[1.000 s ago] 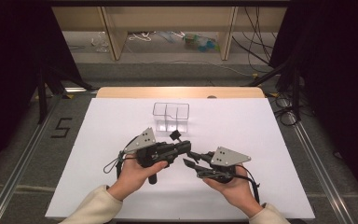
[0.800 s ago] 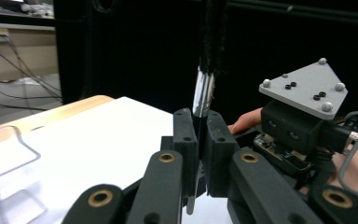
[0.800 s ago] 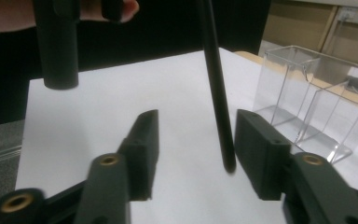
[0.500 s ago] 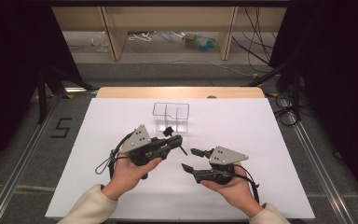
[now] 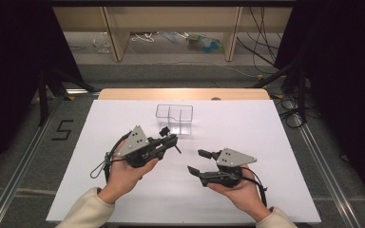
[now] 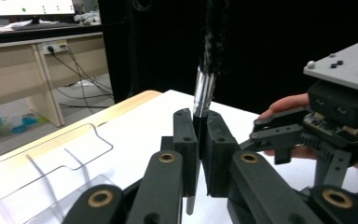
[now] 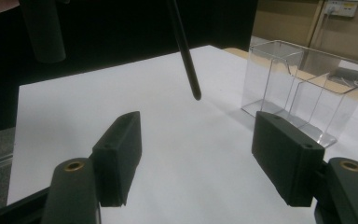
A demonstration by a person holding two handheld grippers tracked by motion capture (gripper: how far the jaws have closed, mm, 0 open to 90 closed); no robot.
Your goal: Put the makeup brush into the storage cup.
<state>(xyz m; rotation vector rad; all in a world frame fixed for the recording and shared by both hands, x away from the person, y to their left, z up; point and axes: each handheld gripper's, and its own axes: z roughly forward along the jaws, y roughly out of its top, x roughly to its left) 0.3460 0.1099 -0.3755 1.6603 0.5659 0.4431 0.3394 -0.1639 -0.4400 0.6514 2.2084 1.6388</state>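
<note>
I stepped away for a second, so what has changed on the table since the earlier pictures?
The right gripper let go of the brush; its jaws have just been opening and stand empty. The left gripper, shut on the brush, carried it toward the clear box. The box and the right hand stayed put.

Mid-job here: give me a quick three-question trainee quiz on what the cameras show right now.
1. True or false: the left gripper is shut on the makeup brush.
2. Which stands farther from the person on the white table: the clear divided box or the right gripper?
3. Multiple choice. The right gripper's jaws are: A) clamped on the brush, B) open with nothing between them, C) gripping the box wall.

Key:
1. True: the brush handle sits pinched between the pads, with the bristles upward in the left gripper view.
2. The clear divided box.
3. B. They have just been opening, with nothing between them.
</note>
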